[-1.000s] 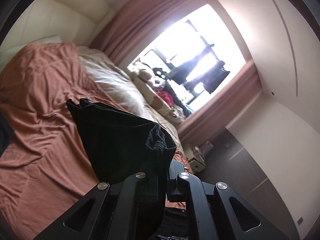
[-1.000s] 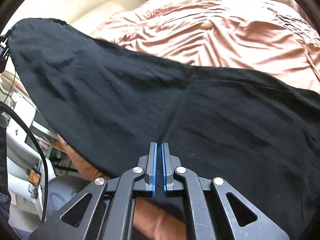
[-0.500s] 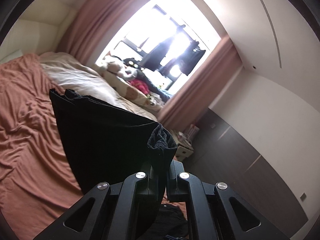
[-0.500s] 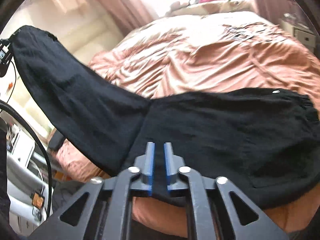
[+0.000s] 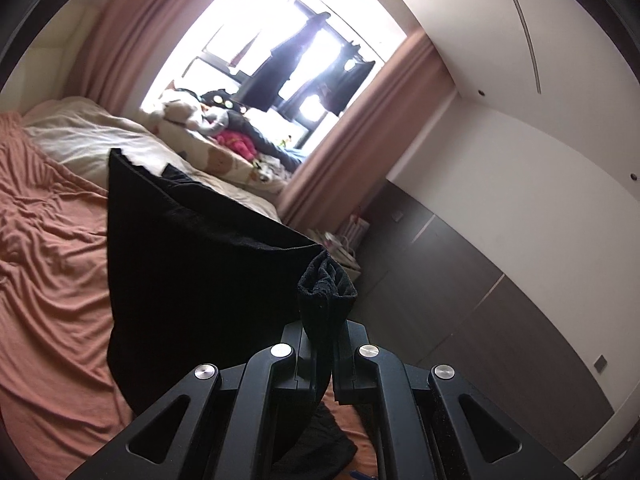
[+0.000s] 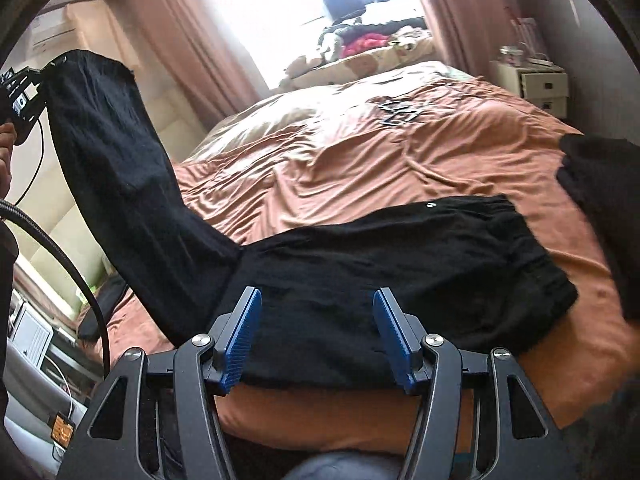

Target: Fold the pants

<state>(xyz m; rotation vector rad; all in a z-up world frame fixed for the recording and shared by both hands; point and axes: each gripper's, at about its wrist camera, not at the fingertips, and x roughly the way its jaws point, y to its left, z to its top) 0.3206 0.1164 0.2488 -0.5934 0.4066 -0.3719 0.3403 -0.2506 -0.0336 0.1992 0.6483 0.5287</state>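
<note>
My left gripper [image 5: 320, 360] pinches the bunched cuff of the black, soft-knit pants [image 6: 400, 264], lifting one leg off the rust-orange bed sheet [image 6: 360, 168]. The waist end lies flat on the bed. My right gripper [image 6: 318, 340] is opening, its blue pads clear of the cloth.

Right gripper lets go; pants leg lifted clear

The right gripper [image 6: 316, 336], a second ago closed at the pants [image 6: 400, 272] fabric, now has its jaws opening with nothing pinched between them, and sits back from the cloth so the waist end lies flat on the bed [image 6: 360, 160]. The left gripper [image 5: 320, 360] has carried its leg end up and away: the leg that draped wide across the right view now rises as a narrow strip at the left. The window [image 5: 280, 40] has swung to centre in the left view.
</note>
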